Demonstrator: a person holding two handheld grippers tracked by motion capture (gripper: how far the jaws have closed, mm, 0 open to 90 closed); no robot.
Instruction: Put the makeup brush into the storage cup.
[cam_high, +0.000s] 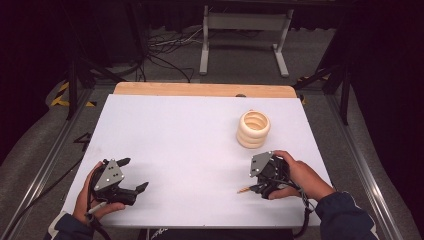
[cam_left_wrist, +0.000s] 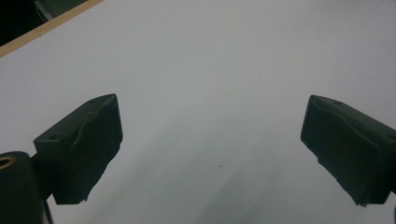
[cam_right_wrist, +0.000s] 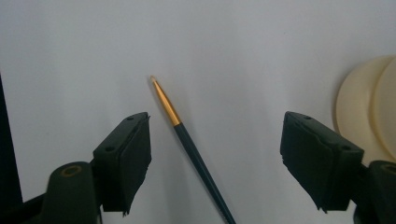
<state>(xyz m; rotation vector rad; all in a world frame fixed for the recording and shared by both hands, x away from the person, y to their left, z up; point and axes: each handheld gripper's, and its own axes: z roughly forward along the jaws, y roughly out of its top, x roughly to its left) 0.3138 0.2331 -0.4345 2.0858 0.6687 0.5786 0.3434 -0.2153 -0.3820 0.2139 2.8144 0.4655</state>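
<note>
Straddling pen (cam_right_wrist: 196, 156), right gripper (cam_right_wrist: 215, 154), ring stack (cam_high: 253, 129) beside

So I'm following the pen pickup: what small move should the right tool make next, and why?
Probably lower and close the right tool on the pen. The pen lies on the table between its open jaws, untouched by either pad.
</note>
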